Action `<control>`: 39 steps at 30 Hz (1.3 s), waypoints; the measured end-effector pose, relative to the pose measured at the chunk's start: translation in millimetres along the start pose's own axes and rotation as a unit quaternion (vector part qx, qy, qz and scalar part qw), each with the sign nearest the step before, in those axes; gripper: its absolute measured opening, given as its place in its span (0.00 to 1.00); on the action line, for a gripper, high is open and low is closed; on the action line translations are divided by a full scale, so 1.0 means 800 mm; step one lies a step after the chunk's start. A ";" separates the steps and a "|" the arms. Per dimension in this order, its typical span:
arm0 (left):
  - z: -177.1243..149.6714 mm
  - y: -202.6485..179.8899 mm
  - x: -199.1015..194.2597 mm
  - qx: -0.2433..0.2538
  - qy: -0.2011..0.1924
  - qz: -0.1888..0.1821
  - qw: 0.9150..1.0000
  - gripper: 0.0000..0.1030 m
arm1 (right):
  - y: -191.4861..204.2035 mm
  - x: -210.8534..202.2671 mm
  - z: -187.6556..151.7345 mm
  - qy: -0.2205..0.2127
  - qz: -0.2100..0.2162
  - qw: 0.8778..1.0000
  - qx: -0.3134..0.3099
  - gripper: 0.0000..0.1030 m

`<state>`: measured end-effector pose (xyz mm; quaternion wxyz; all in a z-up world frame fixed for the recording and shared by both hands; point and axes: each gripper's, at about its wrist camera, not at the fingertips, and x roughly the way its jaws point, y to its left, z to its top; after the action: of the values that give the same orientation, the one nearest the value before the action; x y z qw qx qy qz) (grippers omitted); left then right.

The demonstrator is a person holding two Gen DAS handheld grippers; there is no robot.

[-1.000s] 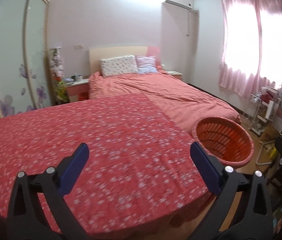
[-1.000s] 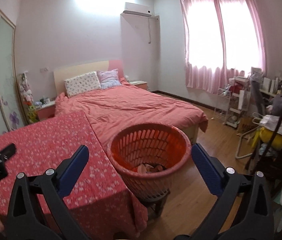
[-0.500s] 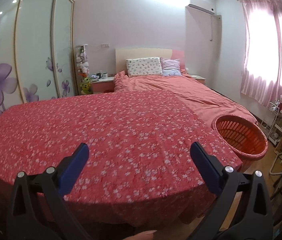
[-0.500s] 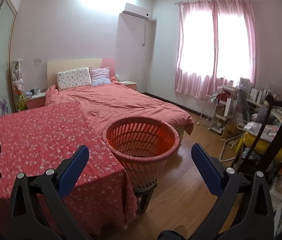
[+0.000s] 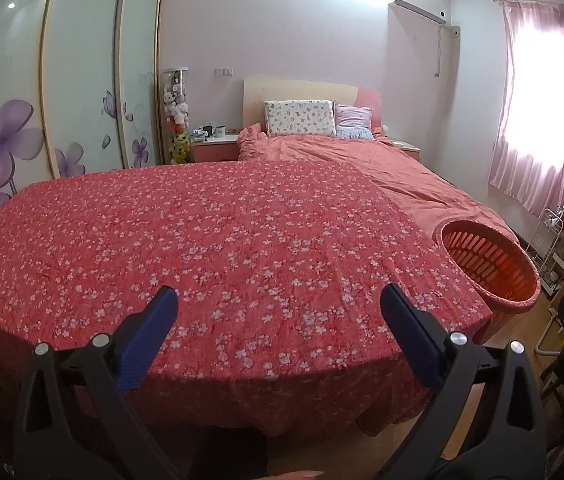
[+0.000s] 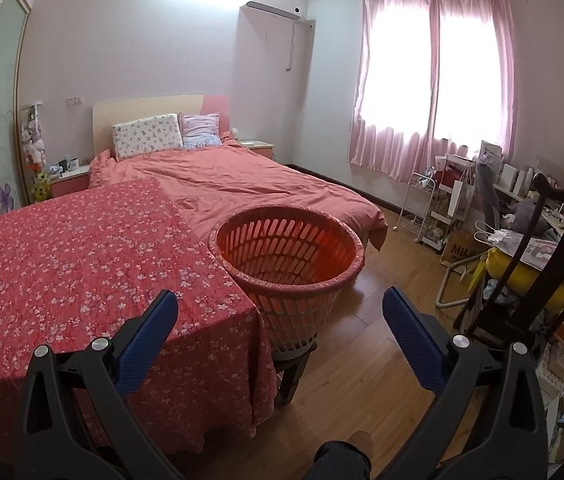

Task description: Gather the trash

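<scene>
Pink-curtained window lights bed, wooden floor.

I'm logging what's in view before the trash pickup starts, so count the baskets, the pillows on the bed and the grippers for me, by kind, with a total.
Basket: 1
Pillows: 2, a floral one and a striped one
Grippers: 2, left and right, both open and empty
Total: 5

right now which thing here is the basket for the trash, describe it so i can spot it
Find the table under the red flowered cloth. At its right corner, by the foot of the bed, stands the basket: round, orange, slotted plastic, the only open container there.
</scene>
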<state>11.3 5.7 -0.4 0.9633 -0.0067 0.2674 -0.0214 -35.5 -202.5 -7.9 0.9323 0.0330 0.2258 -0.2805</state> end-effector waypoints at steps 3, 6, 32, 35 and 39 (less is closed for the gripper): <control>-0.002 -0.001 0.003 -0.002 0.005 -0.001 1.000 0.96 | 0.002 0.000 -0.001 0.000 -0.006 1.000 -0.001 0.98; -0.003 0.001 0.004 -0.006 0.007 -0.001 1.000 0.96 | 0.001 0.001 -0.002 0.001 -0.010 1.000 -0.001 0.98; -0.007 -0.012 0.011 0.000 0.020 -0.004 1.000 0.96 | -0.003 0.016 -0.003 0.021 -0.011 1.000 0.001 0.98; -0.007 -0.012 0.010 0.001 0.019 -0.004 1.000 0.96 | -0.004 0.017 -0.002 0.021 -0.011 1.000 0.000 0.98; -0.007 -0.011 0.008 0.000 0.016 -0.005 1.000 0.96 | -0.004 0.017 -0.002 0.021 -0.010 1.000 0.000 0.98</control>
<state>13.7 -3.6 -8.7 0.9587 -0.0076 0.2832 -0.0268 -28.0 -211.6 -15.1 0.9243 0.0369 0.2457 -0.2896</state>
